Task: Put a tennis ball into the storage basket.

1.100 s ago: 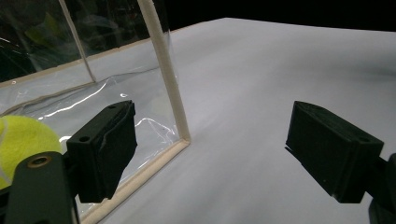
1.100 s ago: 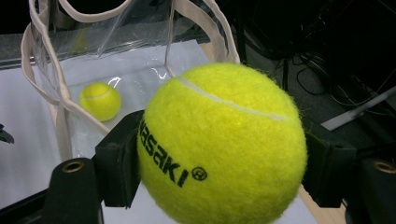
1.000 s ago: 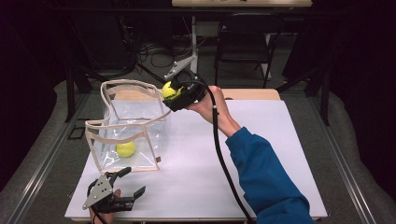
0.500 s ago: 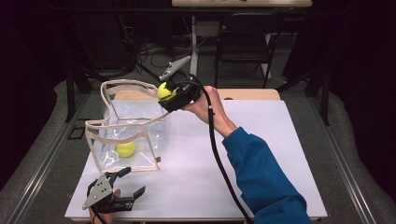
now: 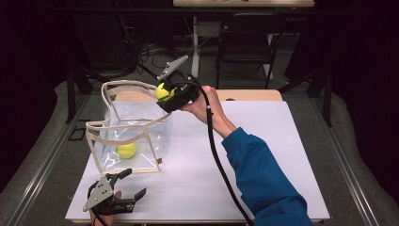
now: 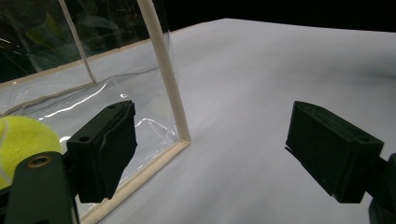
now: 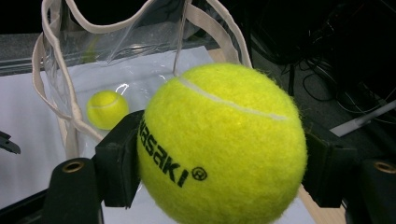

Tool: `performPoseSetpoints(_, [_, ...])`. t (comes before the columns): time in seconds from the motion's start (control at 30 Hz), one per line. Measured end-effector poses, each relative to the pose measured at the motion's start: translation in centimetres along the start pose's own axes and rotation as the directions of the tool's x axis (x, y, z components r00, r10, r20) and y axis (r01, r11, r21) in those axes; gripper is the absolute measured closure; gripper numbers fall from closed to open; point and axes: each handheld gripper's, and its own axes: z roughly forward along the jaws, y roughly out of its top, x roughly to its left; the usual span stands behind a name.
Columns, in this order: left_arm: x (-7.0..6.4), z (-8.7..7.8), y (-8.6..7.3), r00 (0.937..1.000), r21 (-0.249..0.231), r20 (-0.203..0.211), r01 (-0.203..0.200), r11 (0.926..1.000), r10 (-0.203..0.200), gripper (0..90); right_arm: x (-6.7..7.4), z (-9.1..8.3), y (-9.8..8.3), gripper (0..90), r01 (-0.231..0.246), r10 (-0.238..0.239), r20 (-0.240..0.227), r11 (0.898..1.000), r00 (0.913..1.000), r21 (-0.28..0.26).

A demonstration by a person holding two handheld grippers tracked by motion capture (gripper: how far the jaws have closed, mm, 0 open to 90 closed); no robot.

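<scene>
High view, near to far: at 7 o'clock, left gripper (image 5: 123,189) resting on the white table (image 5: 263,141), jaws spread and empty, just short of the clear bag (image 5: 129,129); at 9 o'clock inside that bag, one tennis ball (image 5: 126,150) on its floor; at 11 o'clock, right gripper (image 5: 165,94) raised over the far rim, jaws pinching a second tennis ball (image 7: 222,144). Step judged in hand: carrying that ball to the bag mouth; next move calls for centring over the opening, clear of the cream trim, then releasing. Count: two balls, one bag, two grippers.
</scene>
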Motion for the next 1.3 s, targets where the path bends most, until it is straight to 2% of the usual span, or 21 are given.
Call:
performPoseSetpoints(0.6, [-0.1,0.1,0.0,0.9999,-0.002,0.007,0.009,1.0,-0.009,15.7,0.2,0.9,1.8,26.3,0.022,-0.021,-0.008,0.999,0.9997,0.04])
performPoseSetpoints(0.7, [-0.1,0.0,0.0,1.0,-0.008,0.001,-0.002,1.0,0.002,15.8,0.3,0.9,2.1,26.3,0.019,-0.019,-0.009,0.999,0.9998,0.039])
performPoseSetpoints(0.77, [-0.1,0.0,0.0,0.9999,-0.001,0.014,0.001,1.0,-0.001,15.7,0.3,1.0,2.3,26.3,0.019,-0.019,-0.012,0.999,0.9998,0.037])
performPoseSetpoints(1.2, [0.0,0.0,0.0,1.0,-0.005,0.006,0.004,1.0,-0.004,15.7,1.0,2.5,2.8,26.3,0.019,-0.017,-0.038,0.998,0.9991,0.055])
performPoseSetpoints(1.3, [0.1,0.1,-0.1,0.9999,-0.005,0.006,0.016,0.9999,-0.016,15.7,1.3,2.9,2.9,26.3,0.026,-0.023,-0.043,0.998,0.9988,0.061])
